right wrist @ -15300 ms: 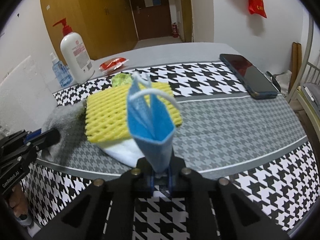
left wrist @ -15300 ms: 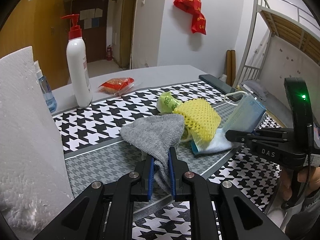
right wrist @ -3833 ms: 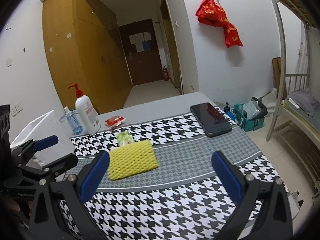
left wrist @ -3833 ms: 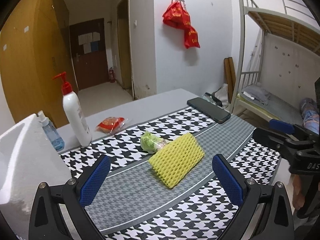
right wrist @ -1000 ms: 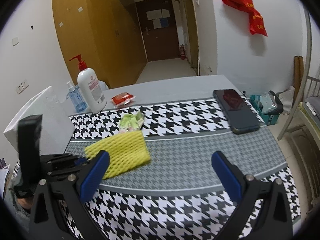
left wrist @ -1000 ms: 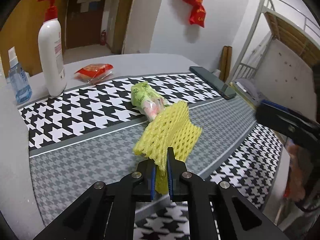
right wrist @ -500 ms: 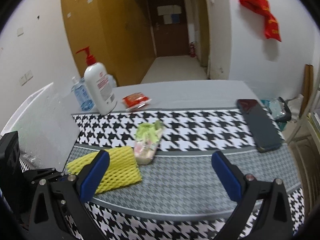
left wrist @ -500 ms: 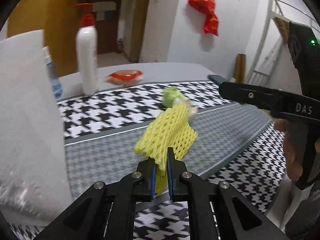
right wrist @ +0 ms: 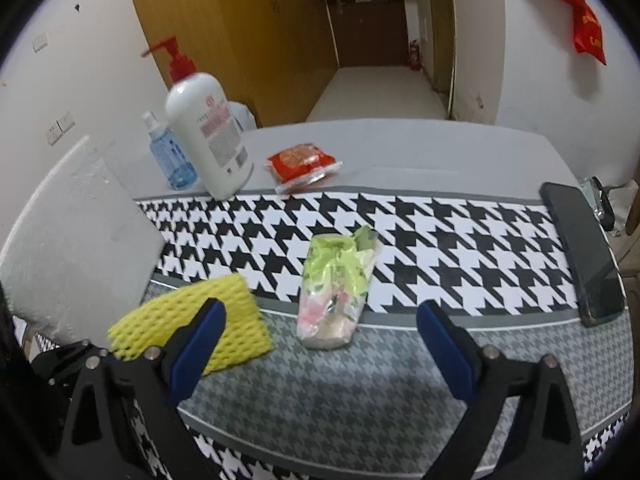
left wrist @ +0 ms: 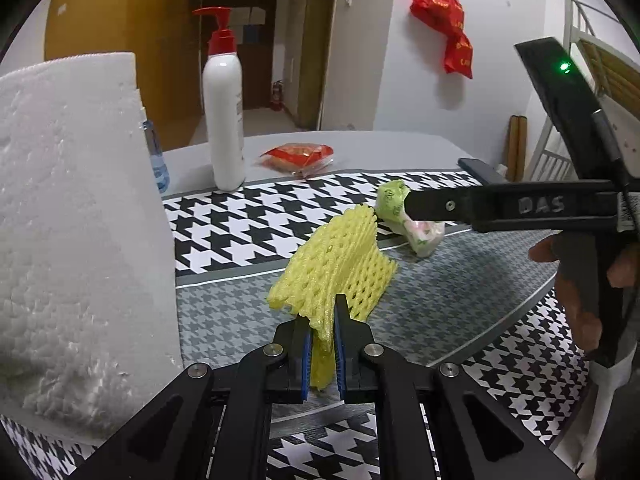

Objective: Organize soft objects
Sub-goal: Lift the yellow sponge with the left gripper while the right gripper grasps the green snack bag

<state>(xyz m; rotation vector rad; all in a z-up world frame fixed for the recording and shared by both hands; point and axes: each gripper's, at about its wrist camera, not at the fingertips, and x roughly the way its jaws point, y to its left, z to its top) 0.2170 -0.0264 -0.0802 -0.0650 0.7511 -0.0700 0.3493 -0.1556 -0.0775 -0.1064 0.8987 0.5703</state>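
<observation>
Near the table's left edge, left gripper [left wrist: 322,334] holds foam net [left wrist: 334,264] lifted beside white box [left wrist: 76,216]; right gripper [right wrist: 320,350] wide, next needs lowering onto tissue pack [right wrist: 338,288].

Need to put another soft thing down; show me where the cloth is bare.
Bare grey strip between the green packet and the phone. Crowded around the pump bottle, spray bottle, red packet and foam box.

The foam net [left wrist: 336,264] is yellow, the tissue pack [right wrist: 338,280] green and pink. The cloth [right wrist: 440,236] has black-white houndstooth. The pump bottle [left wrist: 223,120] is white with red top.
</observation>
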